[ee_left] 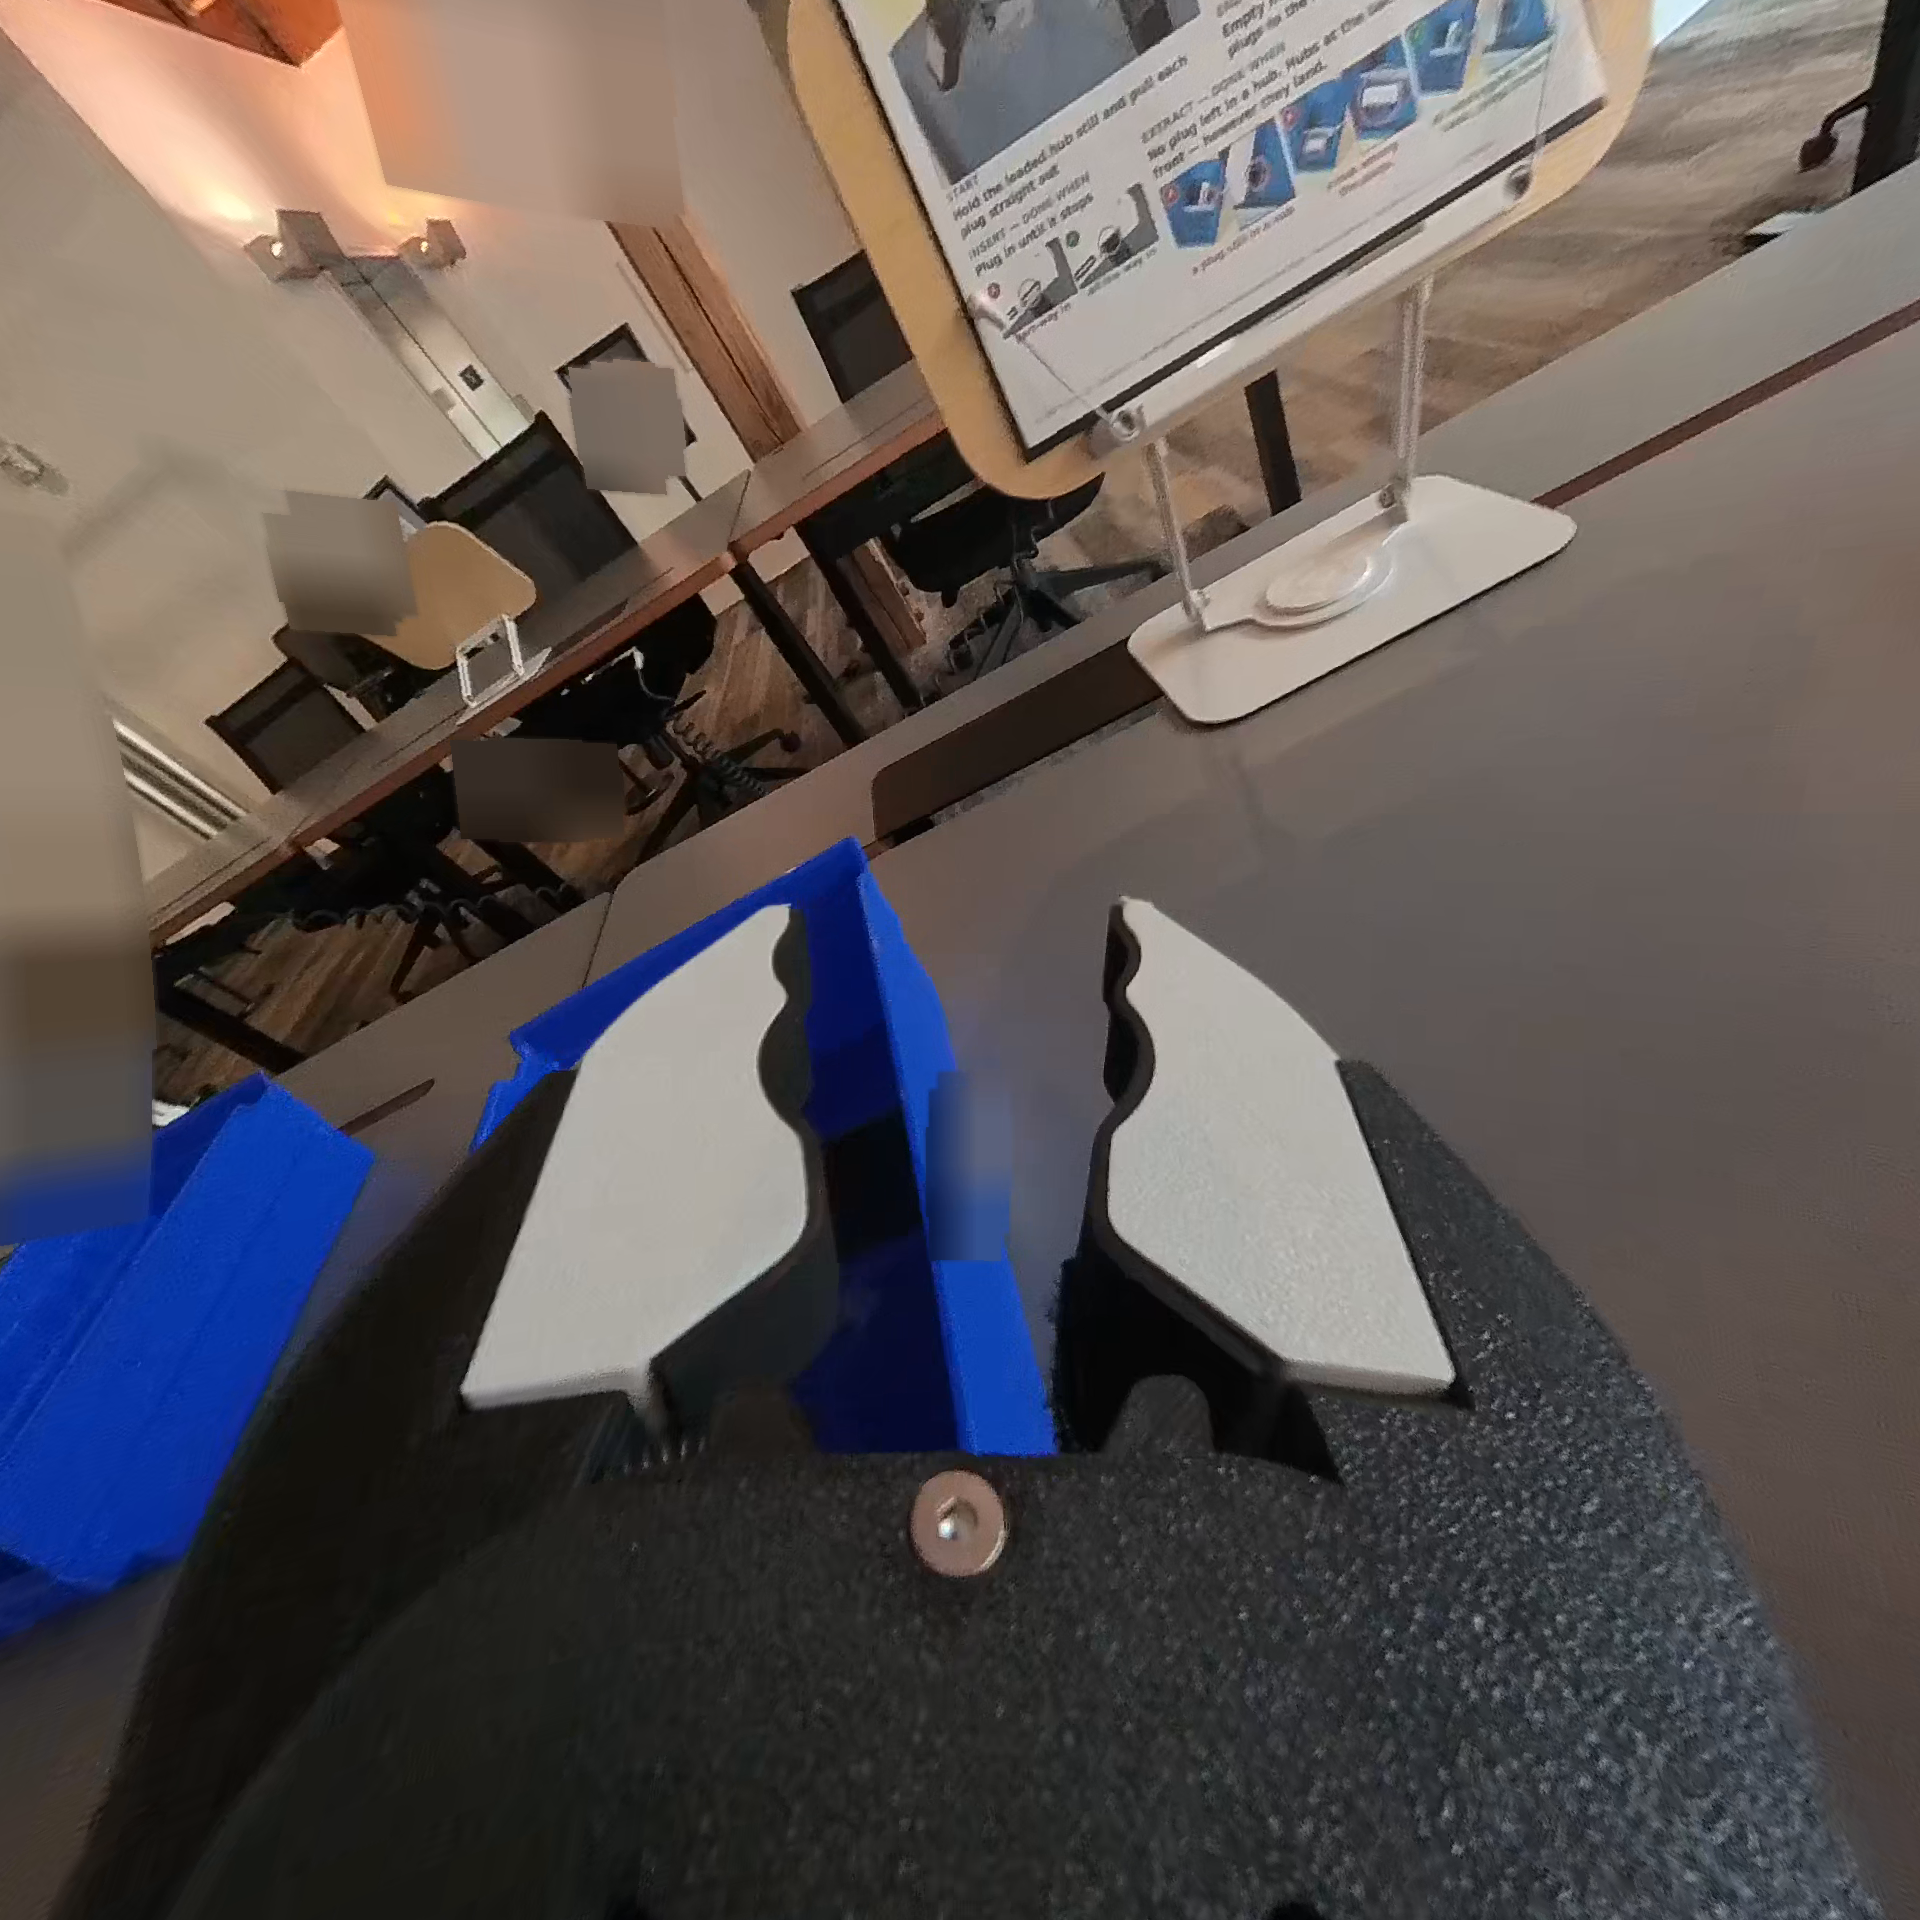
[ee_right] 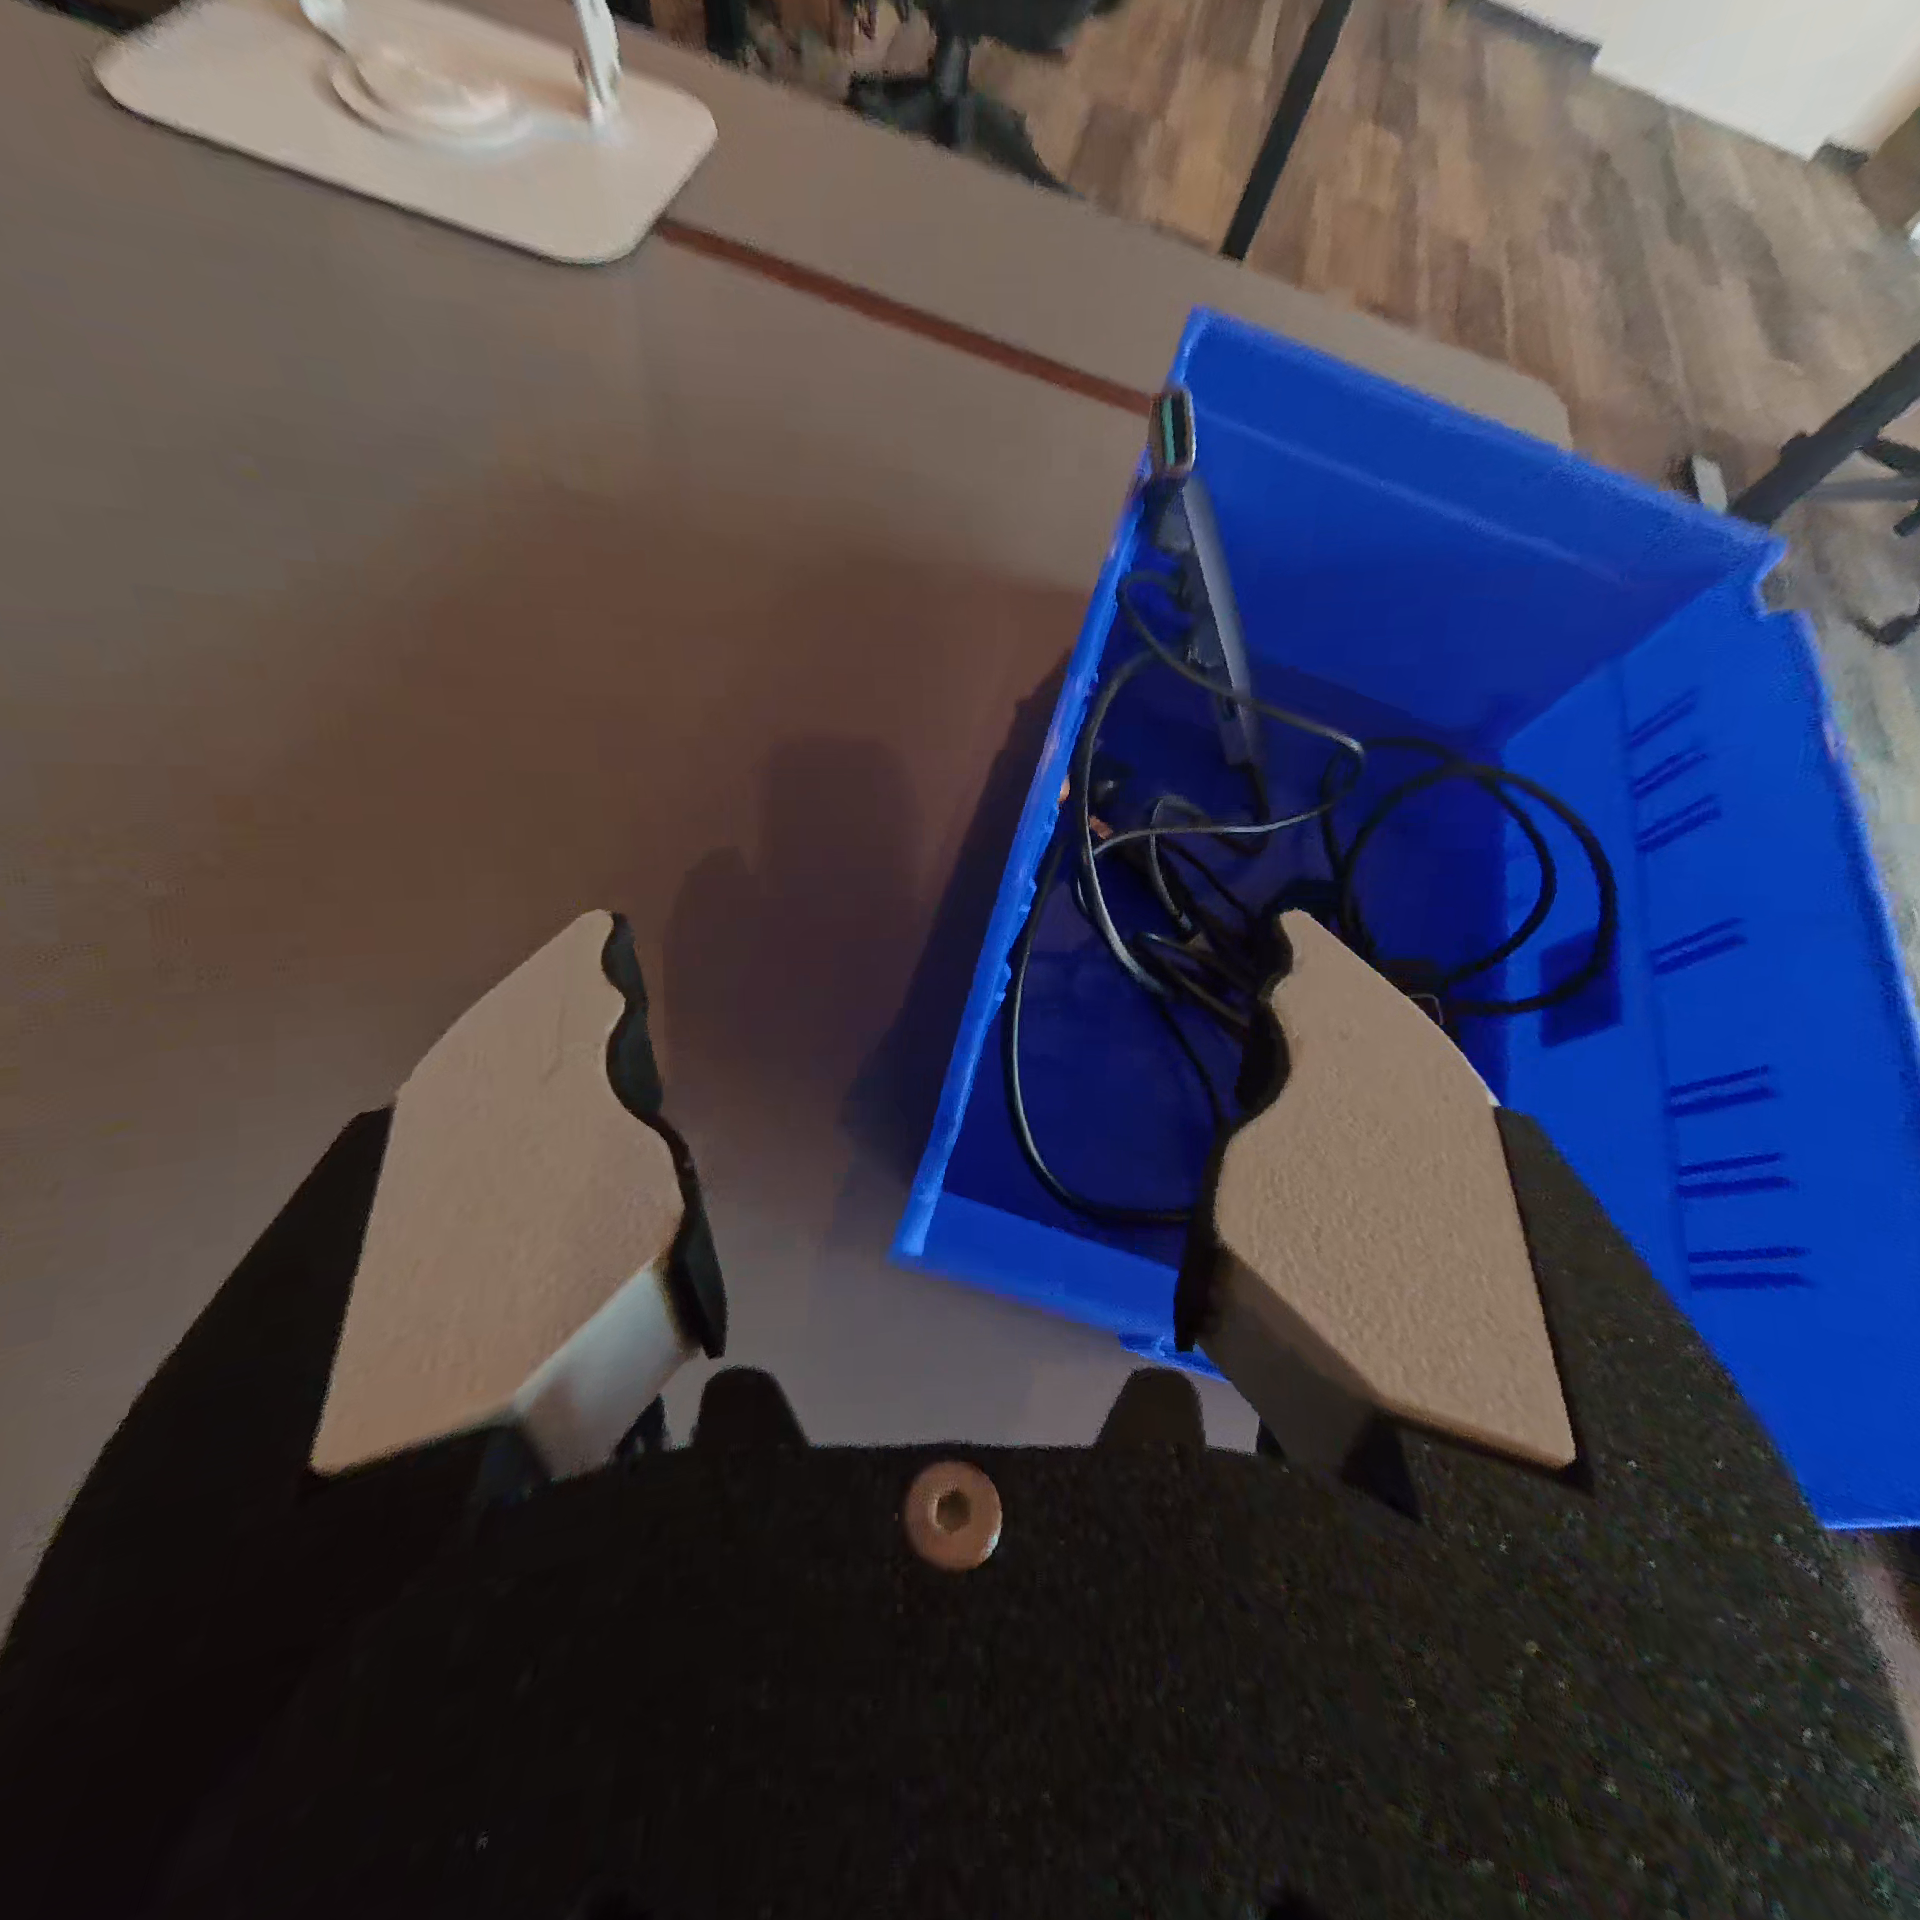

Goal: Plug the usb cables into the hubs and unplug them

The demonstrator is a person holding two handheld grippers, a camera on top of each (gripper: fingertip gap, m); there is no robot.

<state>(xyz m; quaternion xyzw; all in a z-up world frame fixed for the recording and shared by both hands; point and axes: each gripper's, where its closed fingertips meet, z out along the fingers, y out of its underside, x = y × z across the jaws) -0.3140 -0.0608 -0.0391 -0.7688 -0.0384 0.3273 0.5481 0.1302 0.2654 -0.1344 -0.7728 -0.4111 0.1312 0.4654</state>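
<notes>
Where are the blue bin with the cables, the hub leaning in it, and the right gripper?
blue bin [ee_right: 1455, 582], right wrist view, far inner wall.
hub [ee_right: 1226, 634], right wrist view, mid body.
right gripper [ee_right: 951, 935], right wrist view, between fingertips.

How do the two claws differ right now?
The left claw is open with a blue bin wall between its fingers; the right claw gapes wider, over bare table. The right one's bin holds cables; the left's contents are hidden. Both hold nothing.
</notes>
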